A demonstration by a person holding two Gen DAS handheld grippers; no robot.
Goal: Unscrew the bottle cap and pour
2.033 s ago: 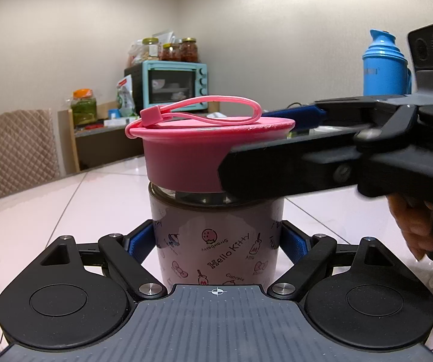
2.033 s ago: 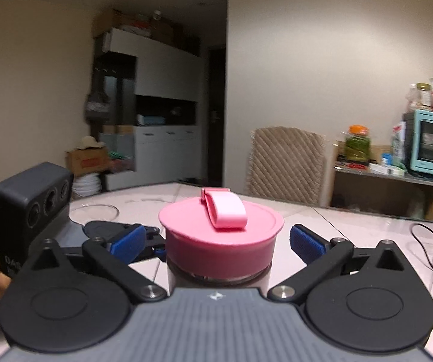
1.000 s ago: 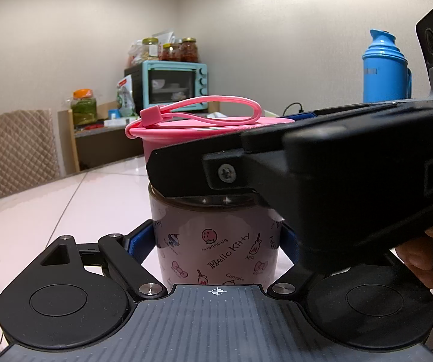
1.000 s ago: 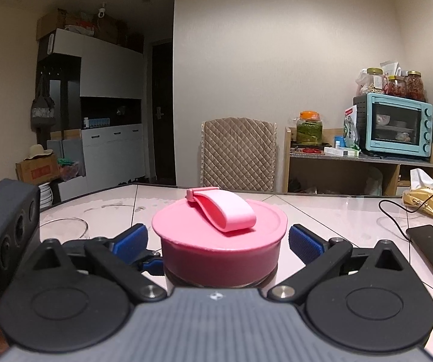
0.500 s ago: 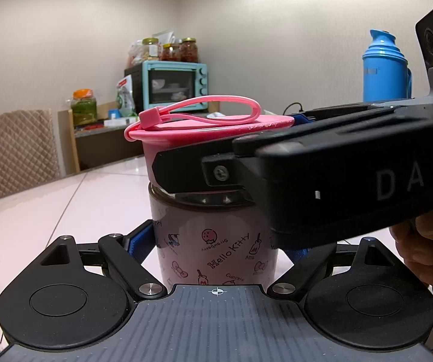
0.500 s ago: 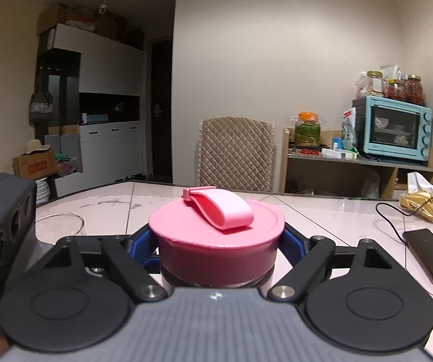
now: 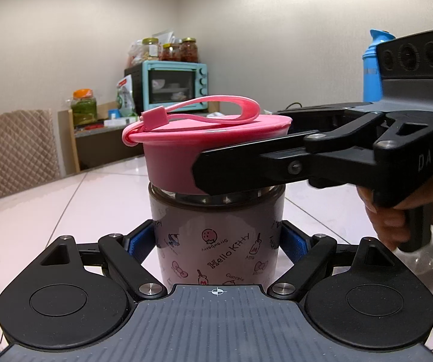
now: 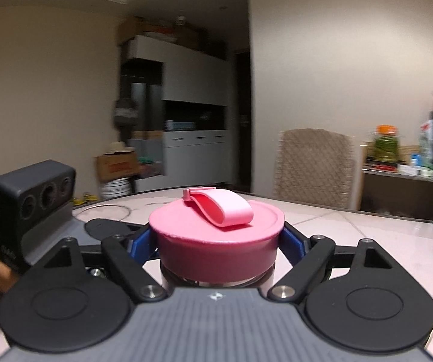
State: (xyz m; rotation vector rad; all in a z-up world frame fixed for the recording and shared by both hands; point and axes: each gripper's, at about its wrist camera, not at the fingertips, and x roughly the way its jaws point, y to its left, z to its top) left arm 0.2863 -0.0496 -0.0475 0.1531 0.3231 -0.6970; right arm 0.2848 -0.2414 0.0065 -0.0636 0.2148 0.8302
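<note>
A Hello Kitty bottle point(image 7: 216, 241) stands upright on the table. My left gripper point(image 7: 216, 242) is shut on its body, with a blue pad pressed to each side. The wide pink cap point(image 7: 171, 157) with its looped strap point(image 7: 216, 105) sits on the bottle's mouth. My right gripper point(image 8: 216, 244) is shut on the pink cap point(image 8: 216, 226), blue pads against both sides of its rim. In the left wrist view the right gripper point(image 7: 240, 147) reaches in from the right, held by a hand point(image 7: 397, 214). The bottle's mouth is hidden under the cap.
The bottle rests on a pale tiled table point(image 7: 65, 205). A blue thermos point(image 7: 370, 69) stands at the far right. A teal oven point(image 7: 171, 86) and jars sit on a shelf beyond. A quilted chair point(image 8: 316, 166) stands at the table's far edge, and a glass ring point(image 8: 104, 211) lies on the left.
The right gripper's jaws closed onto the pink cap, then it swung round to the right in the left wrist view, the room sliding sideways behind the cap. Left gripper and bottle stayed still.
</note>
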